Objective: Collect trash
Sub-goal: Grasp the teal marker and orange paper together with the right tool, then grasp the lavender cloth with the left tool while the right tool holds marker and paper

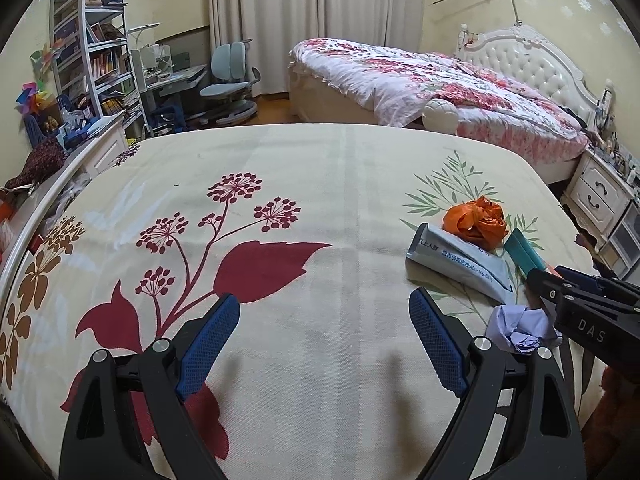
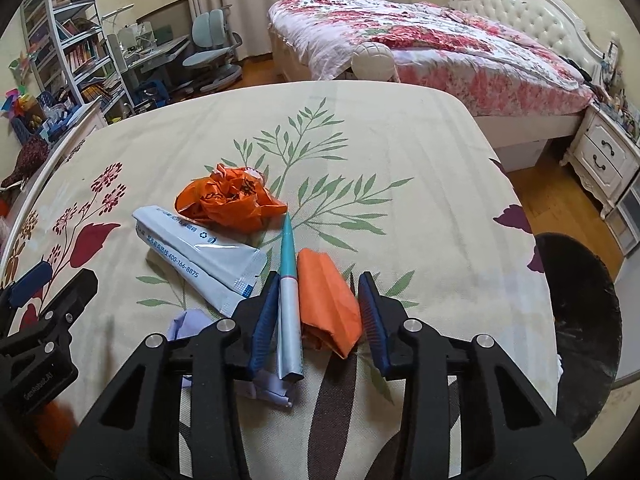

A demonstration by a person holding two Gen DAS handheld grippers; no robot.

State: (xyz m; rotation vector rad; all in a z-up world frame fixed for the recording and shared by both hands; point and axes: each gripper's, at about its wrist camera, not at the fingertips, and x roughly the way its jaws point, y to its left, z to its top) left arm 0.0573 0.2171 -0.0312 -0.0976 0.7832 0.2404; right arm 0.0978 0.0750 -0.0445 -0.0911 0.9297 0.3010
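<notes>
Between my right gripper's [image 2: 318,300] half-closed fingers lie a folded orange paper [image 2: 328,300] and a teal-tipped tube wrapper [image 2: 289,296]; the left pad touches the wrapper, the right pad stands just off the paper, so I judge nothing gripped yet. Just ahead and left sit a grey-blue packet [image 2: 200,256] and a crumpled orange bag [image 2: 228,200], a lilac paper wad [image 2: 188,324] beside the left finger. All the trash remains on the tablecloth [image 2: 420,240]; collecting has barely begun. My left gripper [image 1: 324,320] hangs wide and empty.

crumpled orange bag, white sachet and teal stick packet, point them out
crumpled orange bag [image 2: 230,202], right wrist view, middle of the wad
white sachet [image 2: 192,258], right wrist view, printed face
teal stick packet [image 2: 288,264], right wrist view, teal upper half
</notes>
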